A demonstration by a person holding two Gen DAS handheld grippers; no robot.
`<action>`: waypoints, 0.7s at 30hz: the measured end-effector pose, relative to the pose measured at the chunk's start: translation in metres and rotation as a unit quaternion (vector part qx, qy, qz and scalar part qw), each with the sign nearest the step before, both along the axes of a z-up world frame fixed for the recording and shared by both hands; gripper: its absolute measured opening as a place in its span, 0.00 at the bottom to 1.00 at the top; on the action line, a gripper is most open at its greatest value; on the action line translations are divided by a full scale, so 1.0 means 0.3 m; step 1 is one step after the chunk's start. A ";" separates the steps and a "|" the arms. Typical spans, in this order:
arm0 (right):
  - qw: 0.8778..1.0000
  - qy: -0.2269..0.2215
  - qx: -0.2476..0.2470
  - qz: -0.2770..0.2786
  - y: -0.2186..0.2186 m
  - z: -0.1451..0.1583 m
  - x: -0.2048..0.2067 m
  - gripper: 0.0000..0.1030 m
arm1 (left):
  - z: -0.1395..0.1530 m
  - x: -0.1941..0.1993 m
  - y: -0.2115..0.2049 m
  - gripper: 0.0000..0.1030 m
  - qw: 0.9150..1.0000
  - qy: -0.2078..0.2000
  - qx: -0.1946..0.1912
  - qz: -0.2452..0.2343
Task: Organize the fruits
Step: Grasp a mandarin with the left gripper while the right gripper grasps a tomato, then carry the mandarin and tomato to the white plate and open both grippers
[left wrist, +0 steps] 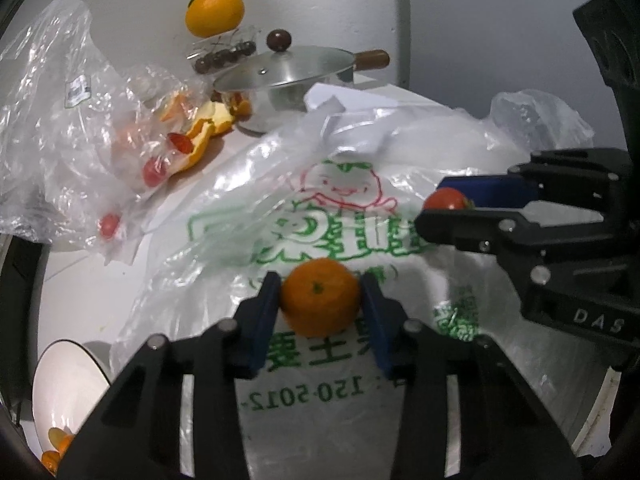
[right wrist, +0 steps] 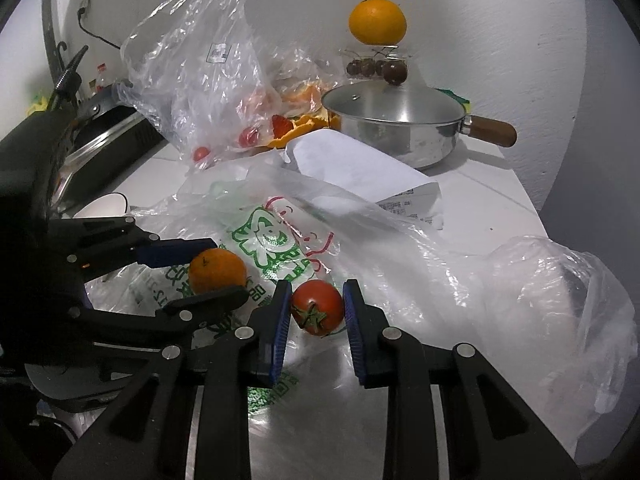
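Through my left wrist camera, my left hand-held gripper [left wrist: 320, 300] pinches a mandarin [left wrist: 320, 298] across its middle, one blue pad [left wrist: 266, 304] against each side, stem scar facing me. It hangs just above the printed plastic bag [left wrist: 320, 216] spread over the counter [left wrist: 192, 172]. I judge the fruit light and a little soft under a loose peel, so a gentle squeeze at the widest part should do; more would bruise it. At the right edge my right hand-held gripper [left wrist: 448, 200] pinches a small tomato [left wrist: 446, 199]. A white bowl [left wrist: 66, 380] at lower left already has orange pieces at its bottom edge. Farther back stand a lidded steel pan [left wrist: 288, 76], orange peel [left wrist: 208, 124], and a clear bag [left wrist: 80, 120] of cherry tomatoes

Through my right wrist camera, the right hand-held gripper [right wrist: 316, 308] is pressed onto the tomato [right wrist: 318, 306], pads on both flanks, green calyx turned toward me, over the same bag [right wrist: 280, 240]. I take the tomato as thin-skinned, smooth and easily split, so a light hold on the round sides, clear of the stem, suits it. To the left the left hand-held gripper [right wrist: 218, 270] carries the mandarin [right wrist: 218, 270]. A large orange [right wrist: 377, 20] sits on a clear box of cherries [right wrist: 376, 66] by the wall, behind the pan [right wrist: 400, 124]
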State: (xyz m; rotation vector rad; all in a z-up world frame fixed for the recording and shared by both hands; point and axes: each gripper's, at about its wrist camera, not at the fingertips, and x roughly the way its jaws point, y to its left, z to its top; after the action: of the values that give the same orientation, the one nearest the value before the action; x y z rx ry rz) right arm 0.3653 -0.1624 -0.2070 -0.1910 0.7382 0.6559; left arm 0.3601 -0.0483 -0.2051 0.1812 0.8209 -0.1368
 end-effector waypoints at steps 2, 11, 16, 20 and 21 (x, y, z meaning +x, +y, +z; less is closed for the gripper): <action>1.000 -0.001 0.001 0.000 0.001 0.002 -0.002 0.27 | 0.004 -0.009 0.000 0.40 1.000 -0.002 -0.001 0.000; 1.000 -0.012 -0.004 0.001 0.014 0.027 -0.035 0.27 | 0.060 -0.076 0.024 0.40 1.000 -0.023 -0.014 0.000; 1.000 -0.016 -0.010 -0.004 0.021 0.042 -0.062 0.27 | 0.093 -0.121 0.051 0.40 0.999 -0.035 -0.021 0.000; 1.000 -0.022 -0.015 -0.005 0.035 0.062 -0.089 0.27 | 0.116 -0.160 0.081 0.40 0.999 -0.046 -0.027 0.005; 1.000 -0.024 -0.016 -0.005 0.041 0.068 -0.097 0.27 | 0.123 -0.171 0.089 0.40 0.998 -0.049 -0.029 0.006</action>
State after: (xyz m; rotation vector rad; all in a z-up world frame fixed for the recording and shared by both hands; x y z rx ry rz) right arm 0.3362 -0.1501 -0.1865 -0.2314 0.7024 0.6292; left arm 0.3089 -0.0216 -0.1683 0.1283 0.7199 -0.1391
